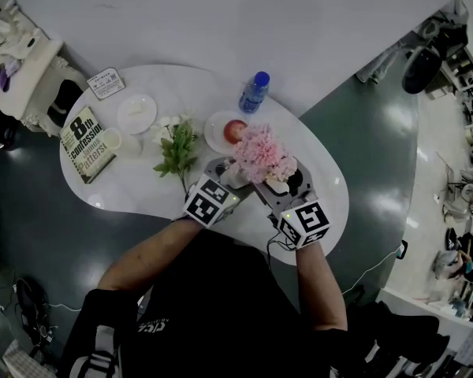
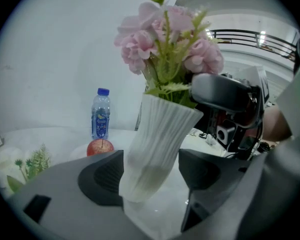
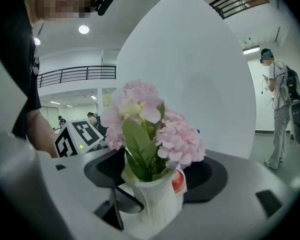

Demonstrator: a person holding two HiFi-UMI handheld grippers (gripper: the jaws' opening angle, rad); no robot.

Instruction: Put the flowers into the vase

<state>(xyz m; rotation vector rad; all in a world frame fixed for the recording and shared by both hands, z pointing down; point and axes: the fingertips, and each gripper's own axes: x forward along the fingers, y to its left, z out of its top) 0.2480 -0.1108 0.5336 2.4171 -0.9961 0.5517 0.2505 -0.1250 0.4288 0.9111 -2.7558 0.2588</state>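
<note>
A white ribbed vase (image 2: 157, 144) leans to one side between the jaws of my left gripper (image 2: 150, 174), which is shut on it. A bunch of pink flowers (image 1: 260, 154) stands in the vase's mouth. My right gripper (image 3: 157, 176) is open: its pads stand wide on either side of the pink flowers (image 3: 155, 129) and the vase (image 3: 157, 201) without pressing them. In the head view both grippers, left (image 1: 229, 172) and right (image 1: 280, 181), meet at the vase near the table's front edge. A second sprig of white flowers with green leaves (image 1: 176, 146) lies flat on the table to the left.
On the white oval table (image 1: 315, 172) are a red apple (image 1: 235, 130) on a small plate, a blue-capped water bottle (image 1: 255, 91), an empty white plate (image 1: 136, 113), a cup (image 1: 110, 138), a book (image 1: 87, 144) and a card (image 1: 106, 83). A person stands at the far right (image 3: 277, 104).
</note>
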